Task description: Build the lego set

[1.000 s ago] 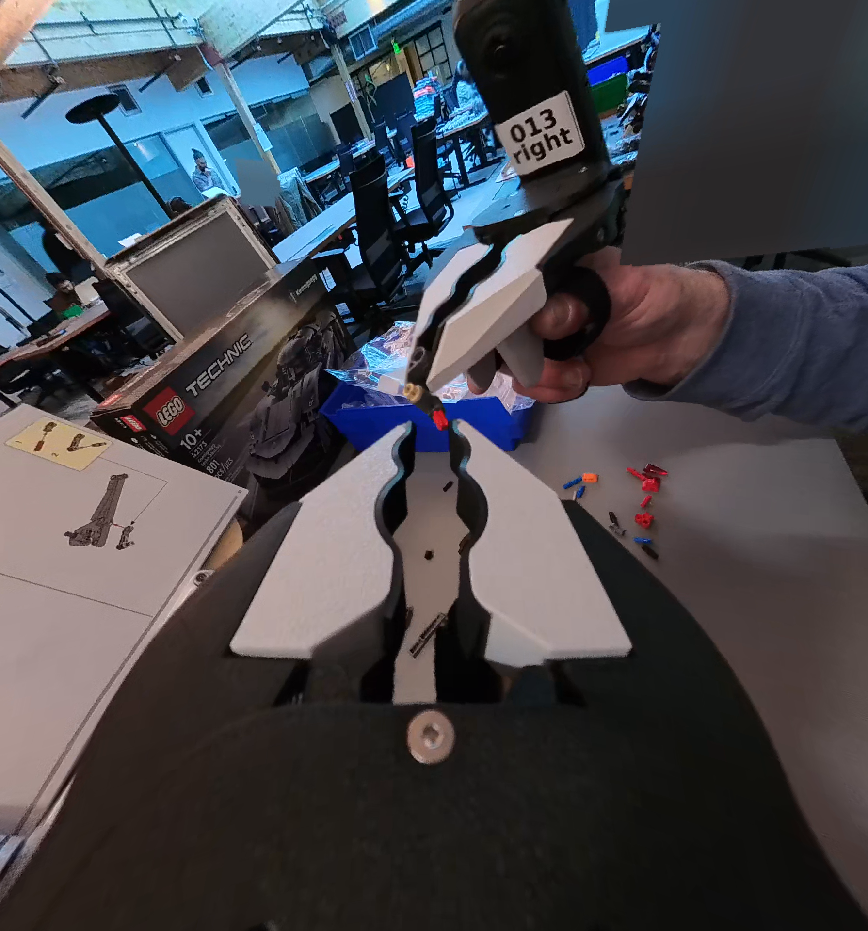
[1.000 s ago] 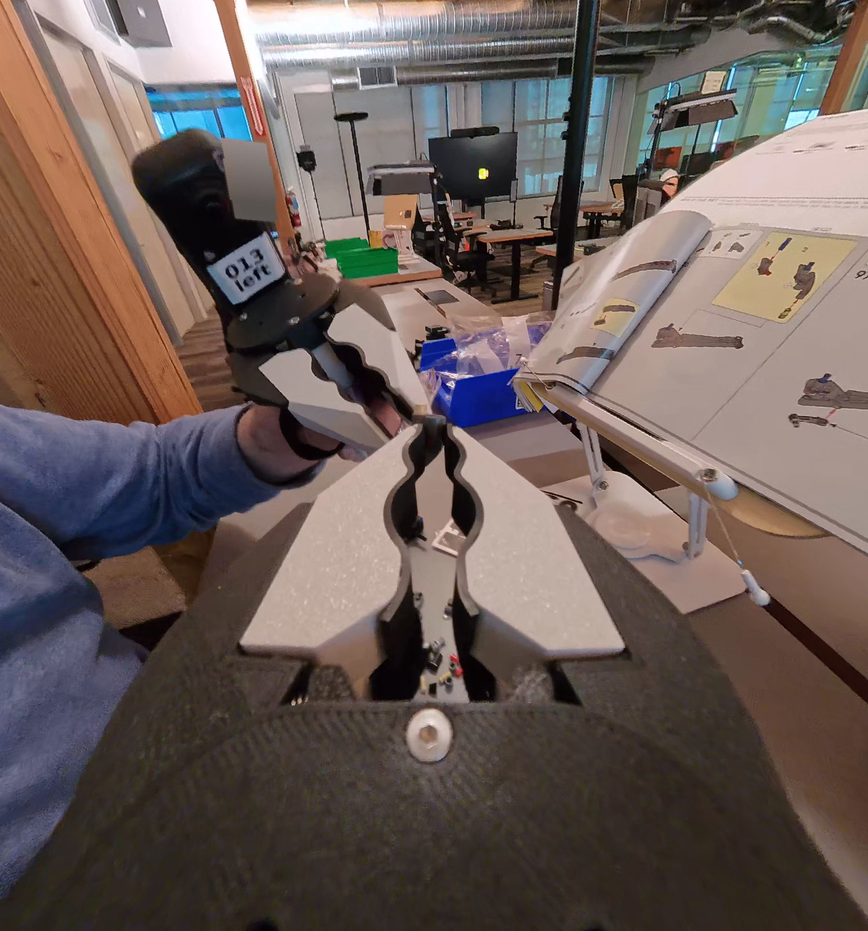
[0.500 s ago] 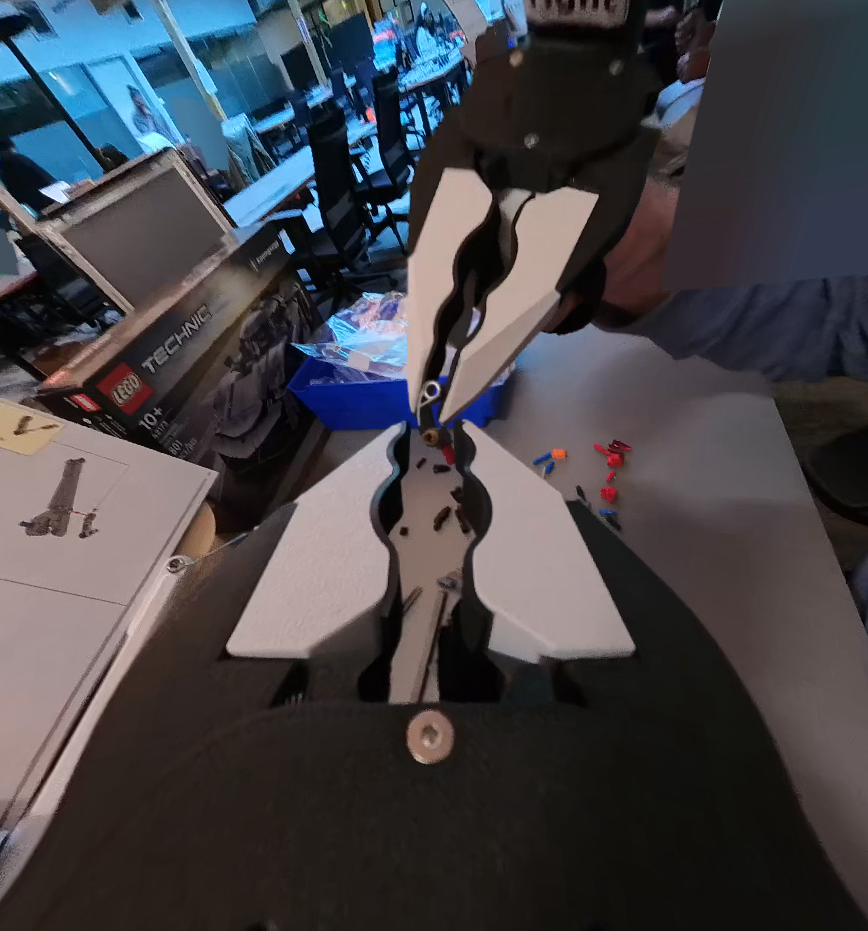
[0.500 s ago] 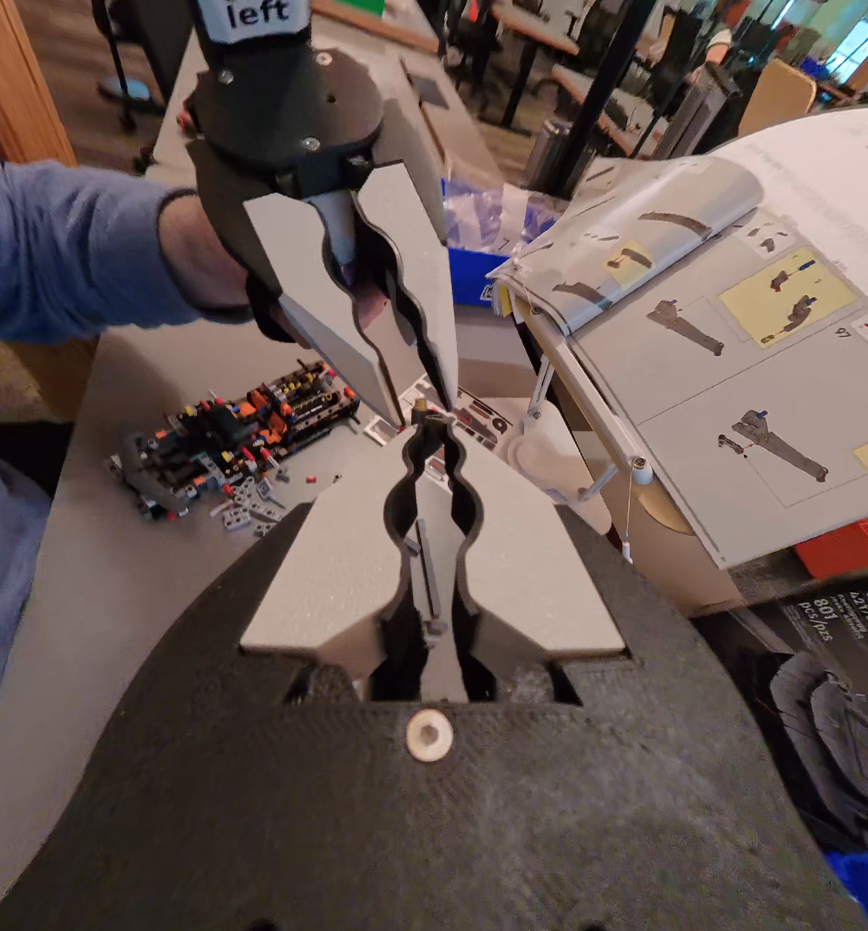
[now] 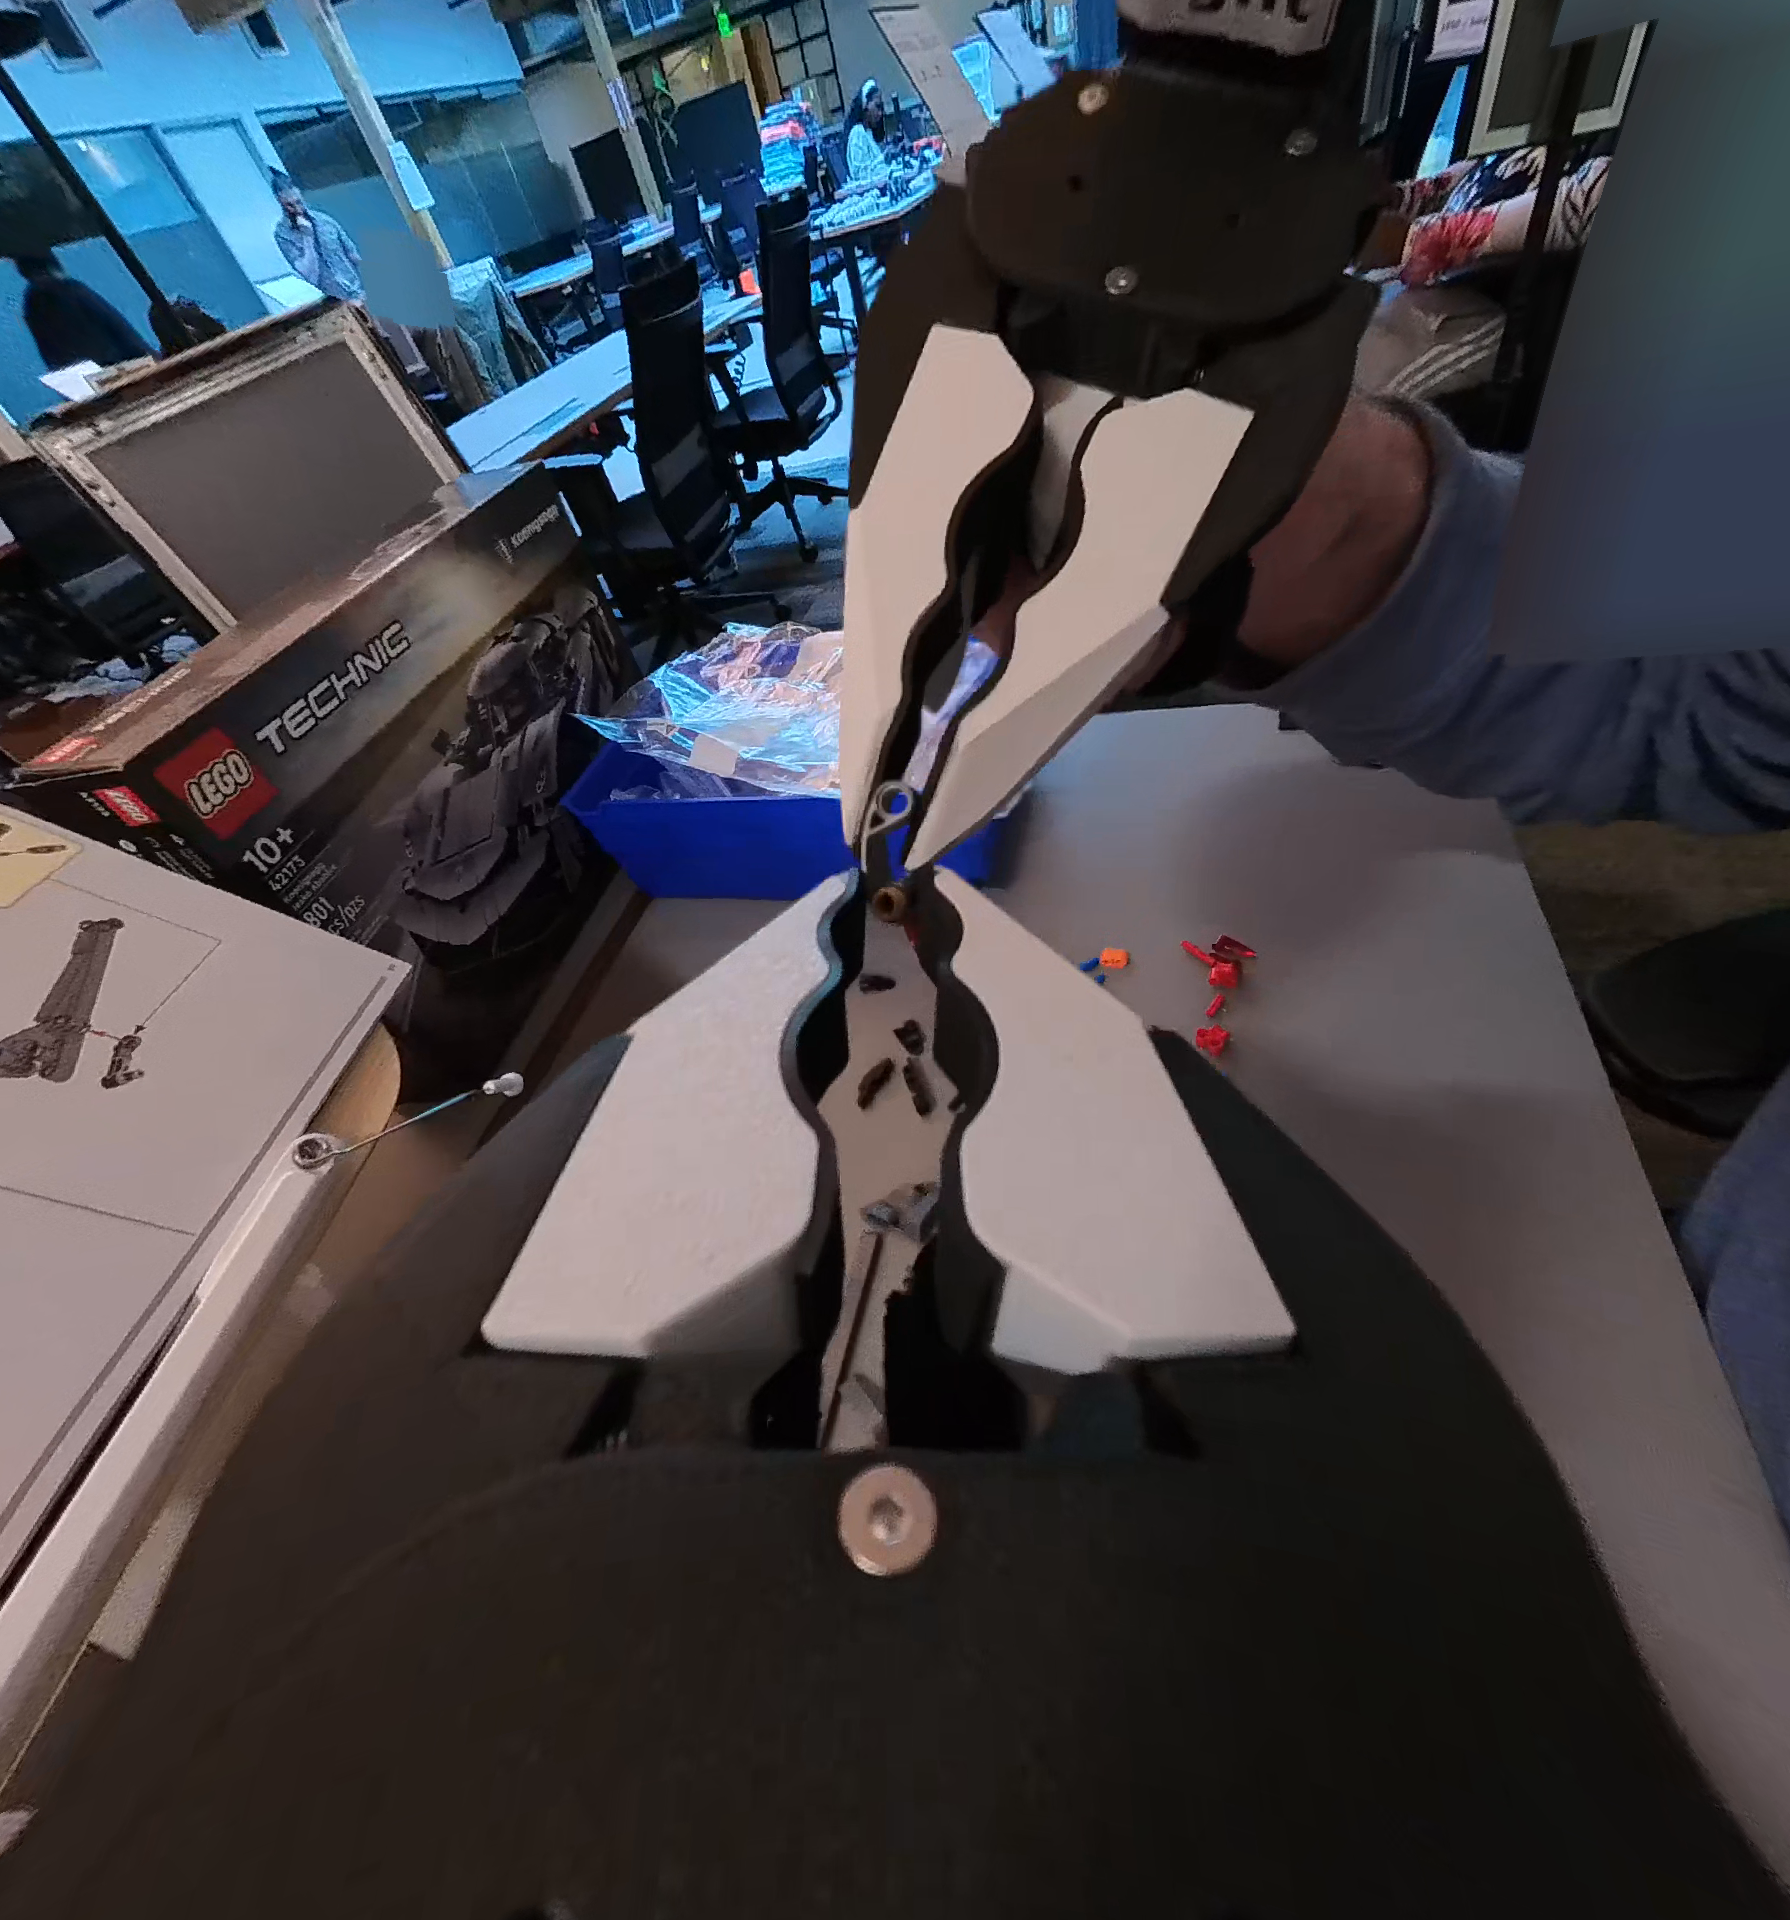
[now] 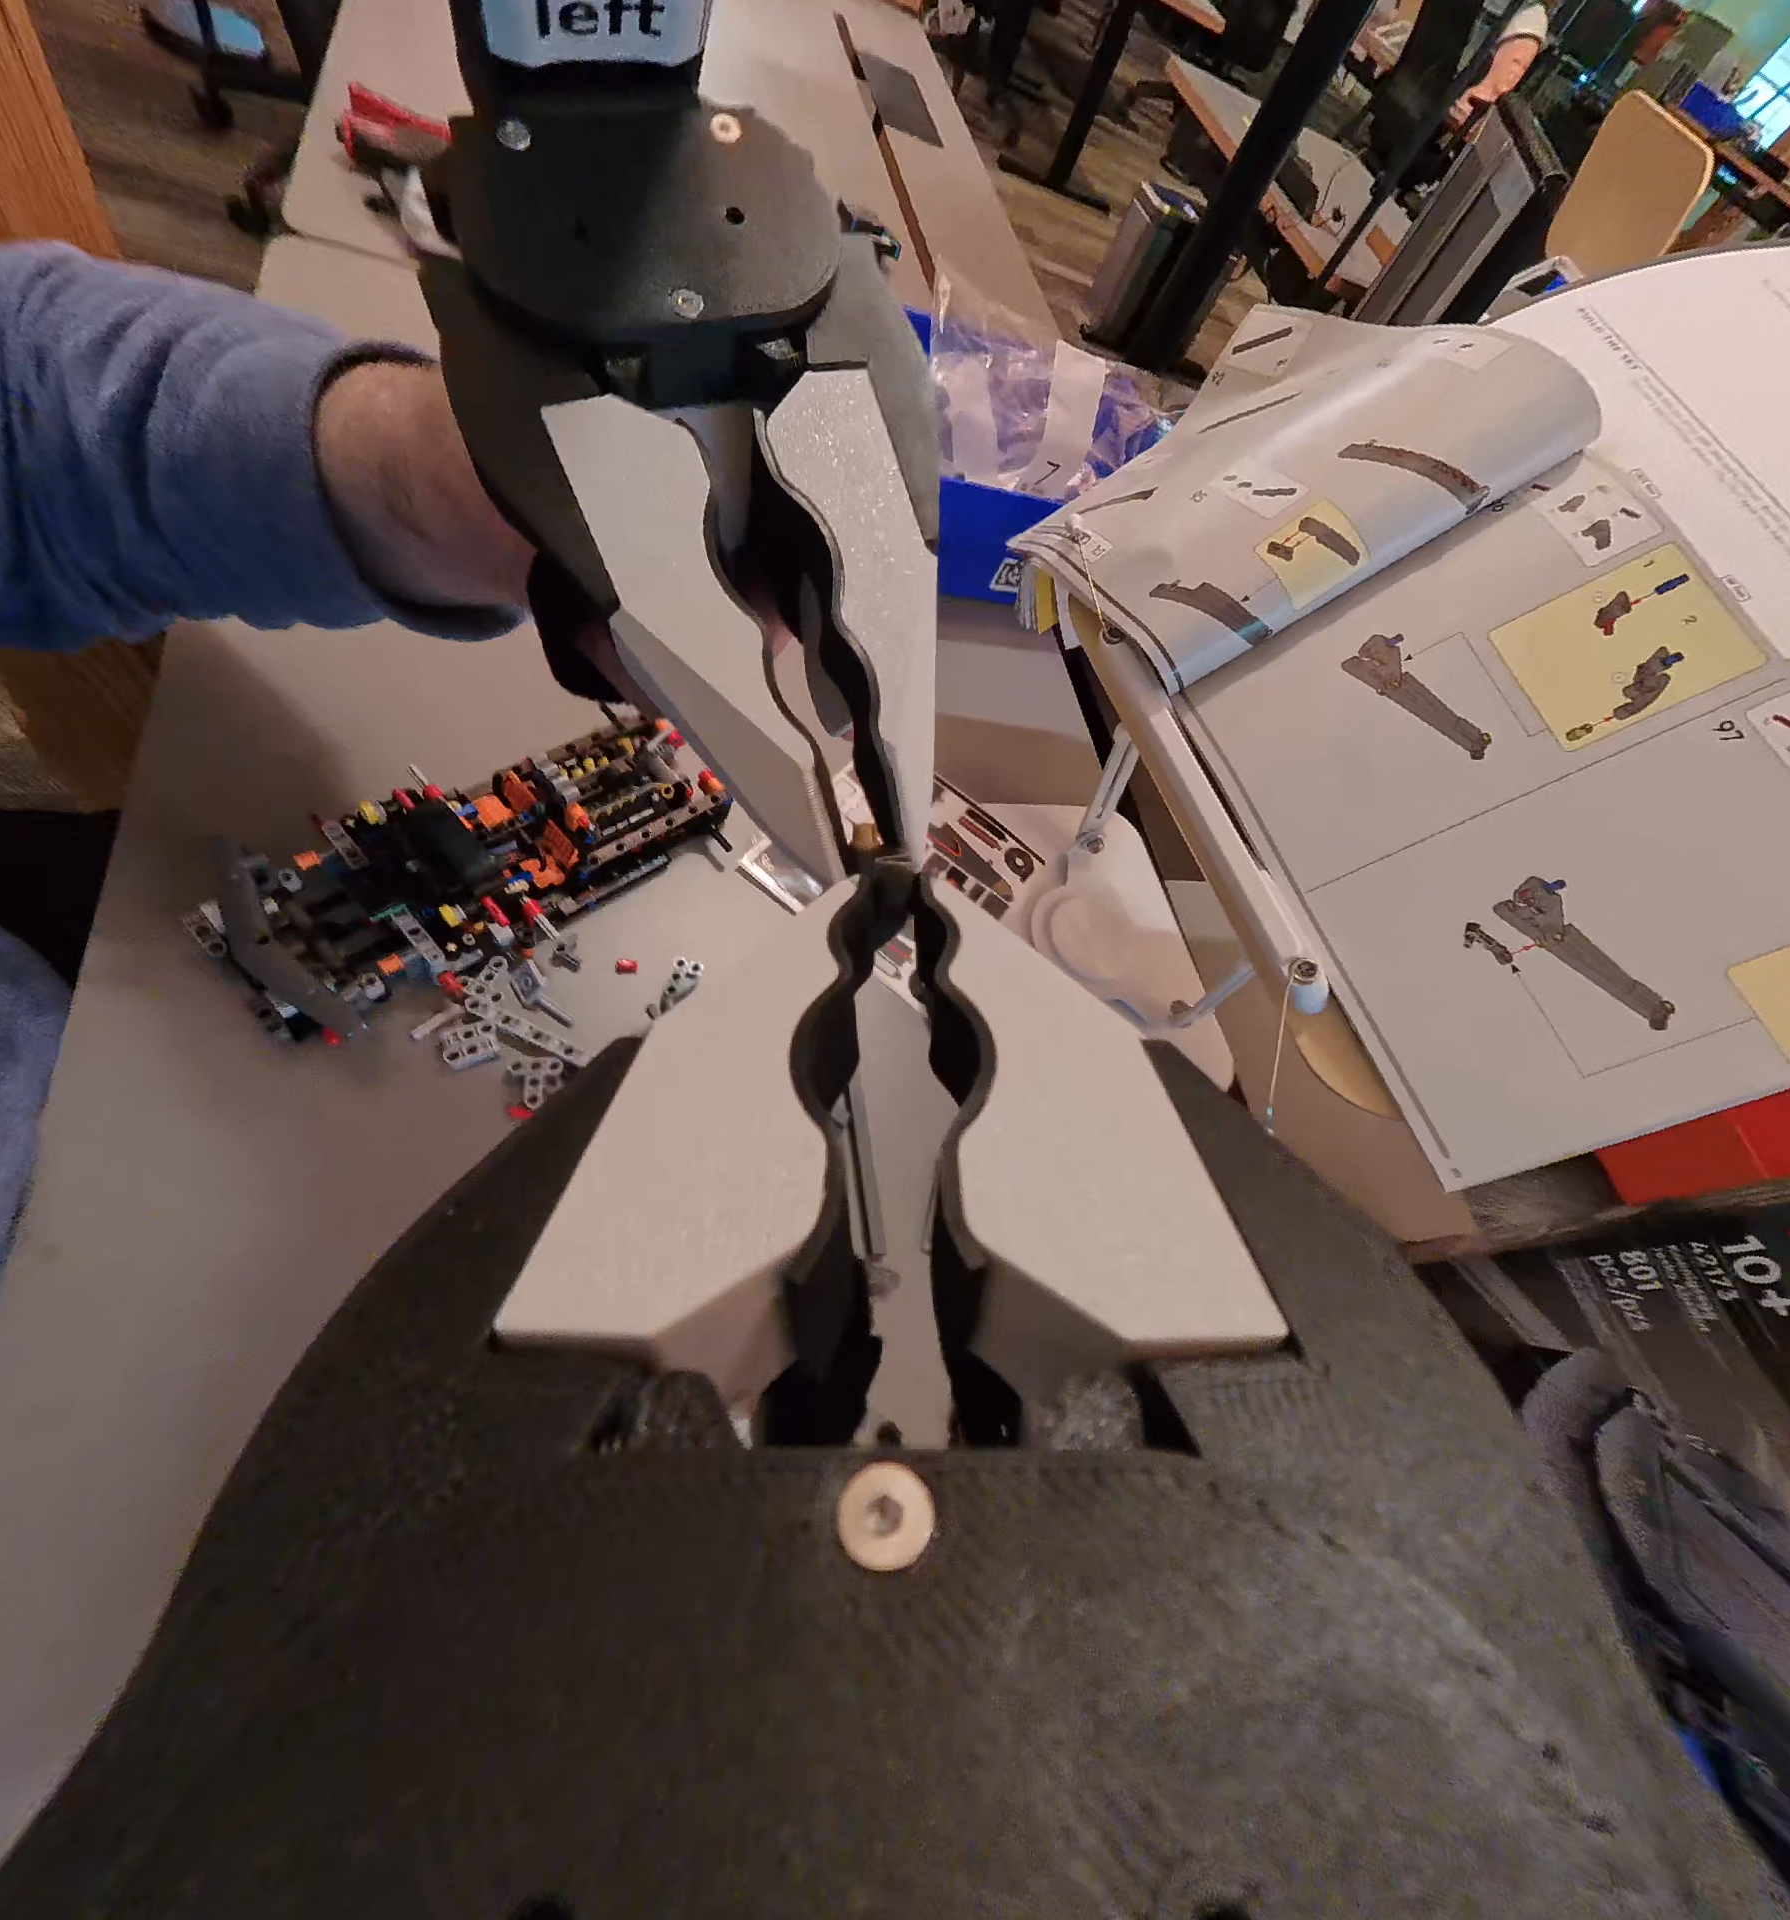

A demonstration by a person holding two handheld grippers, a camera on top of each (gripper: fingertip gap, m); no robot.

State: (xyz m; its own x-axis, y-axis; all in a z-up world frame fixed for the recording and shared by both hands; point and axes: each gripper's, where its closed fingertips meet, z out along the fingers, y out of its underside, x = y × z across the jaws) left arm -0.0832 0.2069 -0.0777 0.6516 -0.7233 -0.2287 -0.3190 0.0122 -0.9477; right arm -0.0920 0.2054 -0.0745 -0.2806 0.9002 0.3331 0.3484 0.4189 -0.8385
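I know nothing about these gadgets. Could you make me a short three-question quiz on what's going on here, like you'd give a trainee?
1. True or false: the left gripper and the right gripper meet tip to tip above the table.
2. What does each gripper pinch at its tips?
3. Where does the half-built model lie: A) in the blue bin, B) on the table, C) on the instruction booklet?

Key
1. True.
2. The left pinches a small tan-ended pin; the right pinches a small grey piece with a round hole.
3. B; loose grey pieces lie beside it.
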